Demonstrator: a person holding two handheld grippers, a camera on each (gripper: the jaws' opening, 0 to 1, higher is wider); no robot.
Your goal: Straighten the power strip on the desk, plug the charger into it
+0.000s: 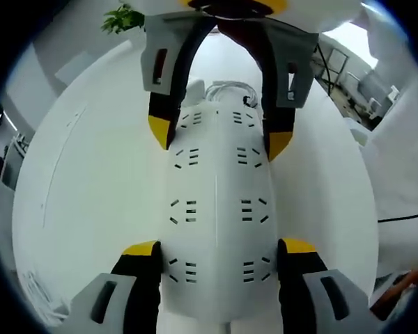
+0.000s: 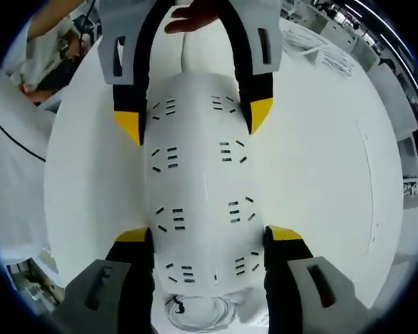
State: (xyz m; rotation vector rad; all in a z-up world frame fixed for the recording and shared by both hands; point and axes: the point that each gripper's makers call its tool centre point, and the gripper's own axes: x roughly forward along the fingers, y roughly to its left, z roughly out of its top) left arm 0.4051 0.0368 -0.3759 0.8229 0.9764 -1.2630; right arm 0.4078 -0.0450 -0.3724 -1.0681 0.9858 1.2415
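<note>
1. The power strip [image 1: 216, 209] lay flat on the white desk [image 1: 90, 195].
2. The left gripper [image 1: 219, 254] clamped one end; the right gripper [image 2: 207, 240] clamped the end beside the coiled cord [image 2: 198, 309].
3. Good practice: both ends should turn together, kept flat.

One white power strip [image 1: 216, 209] lies between the jaws of two grippers: the left gripper [image 1: 219, 259] holds one end and the right gripper [image 2: 207, 242] the other. The strip's face carries eight socket groups, in two columns of four. One coil of white cord [image 2: 198, 309] sits at the strip's end by the right gripper. One green plant [image 1: 123, 18] stands far beyond the left gripper's jaws.
</note>
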